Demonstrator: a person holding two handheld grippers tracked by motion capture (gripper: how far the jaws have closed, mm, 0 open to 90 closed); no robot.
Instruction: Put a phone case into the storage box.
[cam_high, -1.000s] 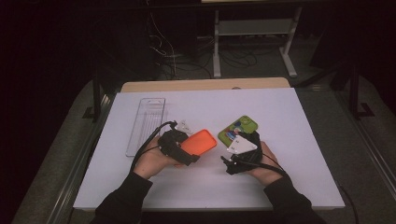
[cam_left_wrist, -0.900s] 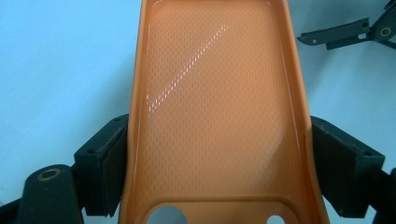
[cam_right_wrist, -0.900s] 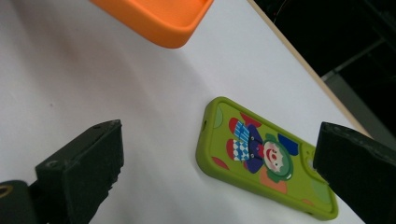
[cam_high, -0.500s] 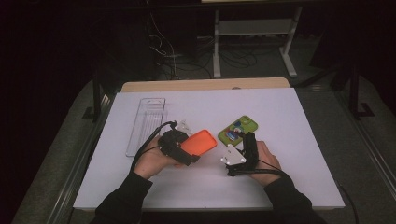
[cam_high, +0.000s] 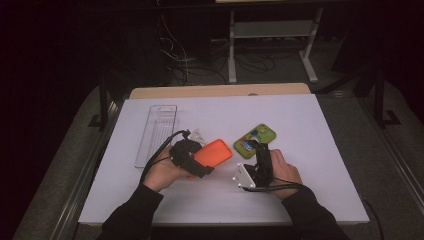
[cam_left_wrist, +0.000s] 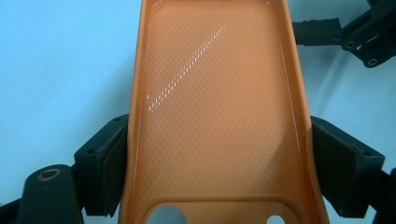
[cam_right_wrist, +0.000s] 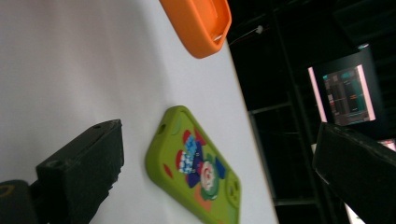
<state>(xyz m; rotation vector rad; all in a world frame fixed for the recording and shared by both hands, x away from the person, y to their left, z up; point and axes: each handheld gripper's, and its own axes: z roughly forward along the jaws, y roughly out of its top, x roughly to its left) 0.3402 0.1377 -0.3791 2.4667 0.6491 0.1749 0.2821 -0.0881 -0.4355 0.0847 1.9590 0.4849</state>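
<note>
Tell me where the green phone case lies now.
The green phone case lies flat on the white table, right of centre in the high view, just beyond the right gripper.

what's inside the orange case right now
Nothing: the orange case, gripped at its sides by the left tongs, shows a bare textured inner face with two cutouts. Whatever lies beneath it is hidden. The green phone lies apart on the table.
</note>
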